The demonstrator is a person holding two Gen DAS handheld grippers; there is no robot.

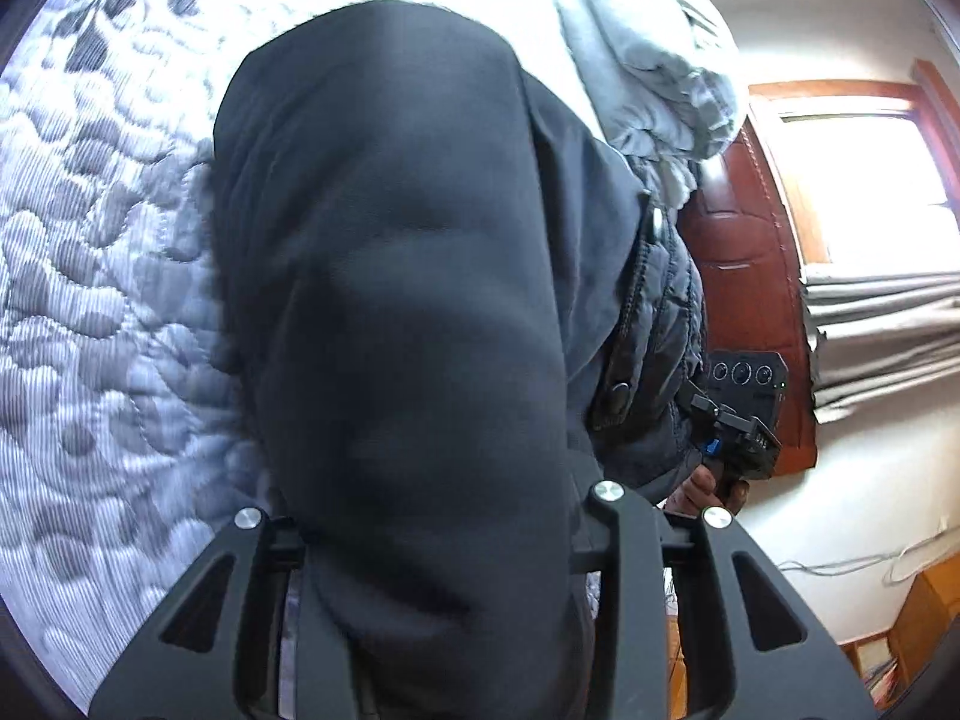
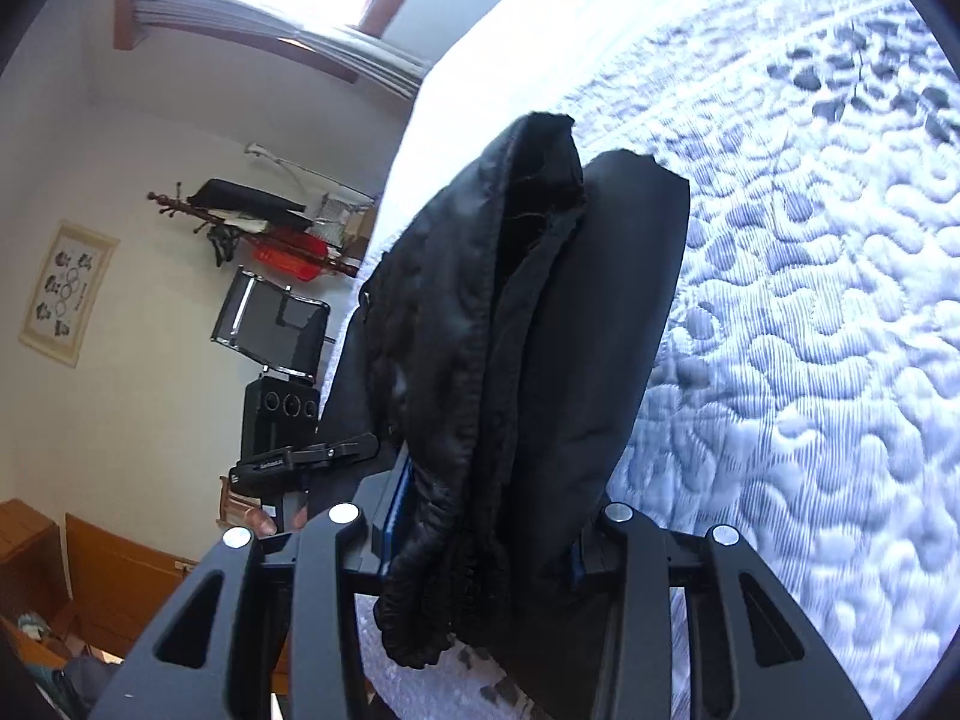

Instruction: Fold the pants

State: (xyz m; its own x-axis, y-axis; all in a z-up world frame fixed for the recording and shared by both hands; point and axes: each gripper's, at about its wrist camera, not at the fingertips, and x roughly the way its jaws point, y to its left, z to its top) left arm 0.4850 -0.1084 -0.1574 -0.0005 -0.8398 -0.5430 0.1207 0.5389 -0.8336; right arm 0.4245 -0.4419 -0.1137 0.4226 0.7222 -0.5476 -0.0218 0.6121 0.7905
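The pants [image 1: 396, 300] are black and hang in the air over the bed. My left gripper [image 1: 438, 552] is shut on the pants; the cloth drapes over its fingers and hides the tips. In the right wrist view the pants [image 2: 540, 372] bunch up, with the gathered elastic waistband [image 2: 438, 540] hanging down on the left. My right gripper [image 2: 480, 546] is shut on this bunched cloth. The other hand-held gripper shows at the side in each view, at the right in the left wrist view [image 1: 738, 432] and at the left in the right wrist view [image 2: 300, 462].
A quilted white-and-grey bedspread [image 1: 102, 300] covers the bed [image 2: 810, 360] under the pants. A grey pillow or duvet [image 1: 654, 60] lies at the bed's end. A wooden door [image 1: 750, 300], window curtains [image 1: 888, 330], a chair [image 2: 270, 330] and a coat rack [image 2: 252, 228] stand beside the bed.
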